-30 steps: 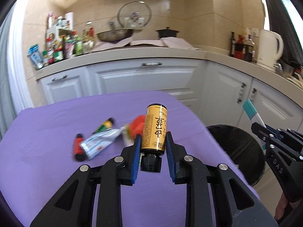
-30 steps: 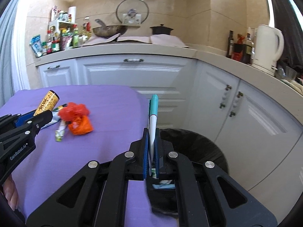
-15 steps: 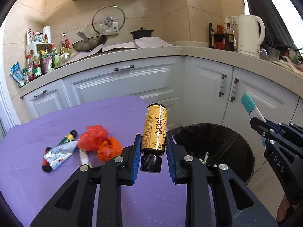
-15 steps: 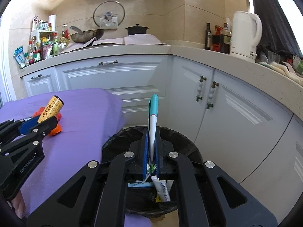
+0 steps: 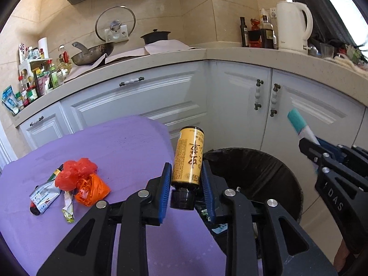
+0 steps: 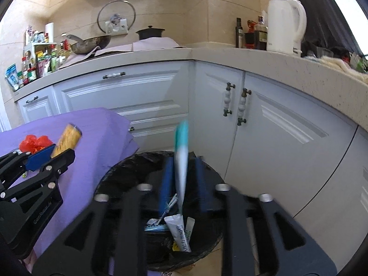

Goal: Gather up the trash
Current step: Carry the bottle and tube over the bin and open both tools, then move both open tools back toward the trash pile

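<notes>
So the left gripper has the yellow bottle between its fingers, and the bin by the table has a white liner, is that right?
Not quite: the bin has a black liner, not a white one, as the right wrist view shows, with trash already inside. The rest stands: the left gripper has the yellow bottle between its fingers, and the bin stands right beside the purple-covered table.
</notes>
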`<control>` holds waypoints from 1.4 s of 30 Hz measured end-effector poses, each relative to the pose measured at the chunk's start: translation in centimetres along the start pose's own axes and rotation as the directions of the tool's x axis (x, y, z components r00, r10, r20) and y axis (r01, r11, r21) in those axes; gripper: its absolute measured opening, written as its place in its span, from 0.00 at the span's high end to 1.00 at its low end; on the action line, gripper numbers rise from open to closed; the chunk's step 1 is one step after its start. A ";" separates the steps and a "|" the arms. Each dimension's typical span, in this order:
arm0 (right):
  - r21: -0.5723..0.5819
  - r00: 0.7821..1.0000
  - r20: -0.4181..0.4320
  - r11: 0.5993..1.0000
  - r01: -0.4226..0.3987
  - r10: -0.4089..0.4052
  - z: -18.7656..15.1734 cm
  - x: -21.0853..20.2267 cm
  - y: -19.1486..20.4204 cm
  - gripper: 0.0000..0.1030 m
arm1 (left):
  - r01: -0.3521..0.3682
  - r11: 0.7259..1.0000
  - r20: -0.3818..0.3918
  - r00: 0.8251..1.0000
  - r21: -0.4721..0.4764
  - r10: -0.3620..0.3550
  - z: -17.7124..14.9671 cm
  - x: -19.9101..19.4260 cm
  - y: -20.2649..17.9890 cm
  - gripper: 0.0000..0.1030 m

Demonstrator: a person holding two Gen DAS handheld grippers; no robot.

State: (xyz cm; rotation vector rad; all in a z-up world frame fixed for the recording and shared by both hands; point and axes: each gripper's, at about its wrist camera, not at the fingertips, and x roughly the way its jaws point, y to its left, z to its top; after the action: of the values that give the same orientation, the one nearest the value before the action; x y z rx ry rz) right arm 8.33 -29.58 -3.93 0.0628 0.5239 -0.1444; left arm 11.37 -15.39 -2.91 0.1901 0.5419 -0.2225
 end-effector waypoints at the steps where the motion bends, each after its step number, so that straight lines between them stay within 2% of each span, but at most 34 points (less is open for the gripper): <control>1: 0.012 1.000 -0.001 1.000 0.005 -0.005 -0.1 0.1 -0.4 0.74 | 0.000 1.000 -0.003 1.000 0.003 0.000 0.1 0.2 -0.2 0.65; 4: 0.025 1.000 -0.006 1.000 0.014 -0.014 -0.2 0.3 -0.9 0.71 | 0.004 1.000 -0.009 1.000 -0.006 -0.004 0.2 0.5 -0.2 0.55; 8: 0.037 1.000 0.004 0.999 0.022 -0.023 -0.2 0.0 -1.1 0.61 | 0.007 1.000 -0.018 1.000 -0.006 -0.007 0.2 0.7 -0.3 0.53; 15: 0.032 1.000 0.010 0.999 0.023 -0.024 0.3 -0.2 -0.4 0.51 | -0.002 1.000 -0.021 1.000 -0.027 0.001 0.2 0.3 0.8 0.51; 19: 0.033 1.000 0.005 0.999 -0.006 0.005 0.6 -0.1 0.8 0.45 | -0.029 0.999 -0.018 0.999 -0.046 0.028 0.0 -0.3 2.3 0.47; 24: 0.004 0.998 -0.007 0.998 -0.065 0.065 1.0 0.1 3.7 0.41 | -0.087 0.993 -0.042 0.996 -0.078 0.084 -0.8 -1.0 5.4 0.46; 26: -0.016 0.996 -0.008 0.996 -0.093 0.093 1.2 0.1 5.3 0.37 | -0.114 0.990 -0.049 0.993 -0.088 0.110 -1.2 -1.3 6.7 0.45; 31: -0.055 0.987 -0.015 0.986 -0.160 0.160 1.8 -0.1 9.1 0.35 | -0.190 0.974 -0.056 0.981 -0.121 0.185 -2.2 -2.4 10.4 0.43; 37: -0.111 0.970 -0.046 0.964 -0.242 0.238 2.0 0.0 14.4 0.35 | -0.287 0.945 -0.075 0.958 -0.160 0.278 -3.6 -3.5 15.2 0.40; 42: -0.161 0.954 -0.082 0.941 -0.299 0.289 1.7 0.2 18.6 0.35 | -0.341 0.919 -0.108 0.939 -0.197 0.326 -4.8 -3.9 18.7 0.39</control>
State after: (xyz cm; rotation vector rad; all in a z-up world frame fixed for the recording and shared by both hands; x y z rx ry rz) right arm 12.17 -11.37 -2.18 -0.0242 0.5768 0.1966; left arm 10.57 4.28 -2.66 0.0792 0.5927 0.1771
